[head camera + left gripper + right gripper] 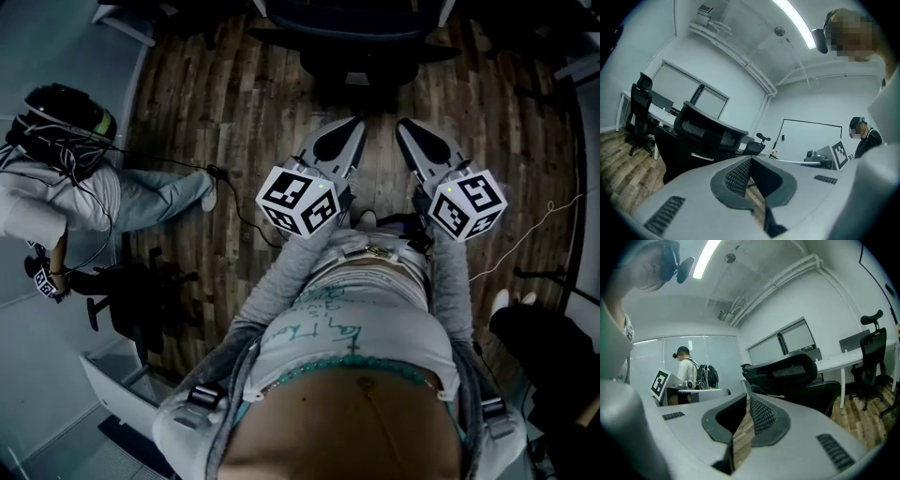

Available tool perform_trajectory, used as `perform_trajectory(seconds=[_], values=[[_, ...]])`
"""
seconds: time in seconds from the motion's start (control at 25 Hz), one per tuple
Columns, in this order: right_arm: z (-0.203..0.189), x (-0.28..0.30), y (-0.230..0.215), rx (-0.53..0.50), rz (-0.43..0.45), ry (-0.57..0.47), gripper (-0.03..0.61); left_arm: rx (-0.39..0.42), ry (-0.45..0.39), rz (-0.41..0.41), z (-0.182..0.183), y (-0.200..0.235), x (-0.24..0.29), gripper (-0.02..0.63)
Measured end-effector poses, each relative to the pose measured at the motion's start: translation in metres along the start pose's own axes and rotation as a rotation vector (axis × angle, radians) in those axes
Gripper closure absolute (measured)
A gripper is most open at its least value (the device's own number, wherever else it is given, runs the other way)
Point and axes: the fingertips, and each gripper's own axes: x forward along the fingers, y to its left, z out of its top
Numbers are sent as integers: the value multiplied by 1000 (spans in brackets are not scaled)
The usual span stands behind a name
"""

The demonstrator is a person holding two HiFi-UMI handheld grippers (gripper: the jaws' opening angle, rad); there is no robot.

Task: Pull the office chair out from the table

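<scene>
Head view shows the office chair [361,37] by the table [834,363], straight ahead and apart from left gripper [349,127] and right gripper [409,129], equally near, both pinched together on nothing.

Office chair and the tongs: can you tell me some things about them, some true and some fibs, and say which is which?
1. The office chair stands ahead of the left tongs and the right tongs, and neither touches it. True.
2. The left tongs are clamped on the chair's back. False: they are shut on nothing, apart from the chair.
3. The floor is made of wooden planks. True.
4. The right tongs hold a cup. False: they are shut and empty.
5. Nobody else is in the room. False: another person is at the left of the head view.
</scene>
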Motion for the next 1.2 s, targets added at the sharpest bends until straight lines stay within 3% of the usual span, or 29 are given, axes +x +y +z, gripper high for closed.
perform_trajectory(seconds=[0.48, 0.88, 1.2], values=[[-29, -7, 23, -31, 30, 21, 546, 79, 22, 35, -18, -17, -19, 603], [-26, 29, 31, -7, -10, 16, 546, 93, 50, 39, -6, 24, -29, 603], [-24, 59, 30, -7, -61, 7, 546, 98, 83, -20, -1, 53, -18, 603]])
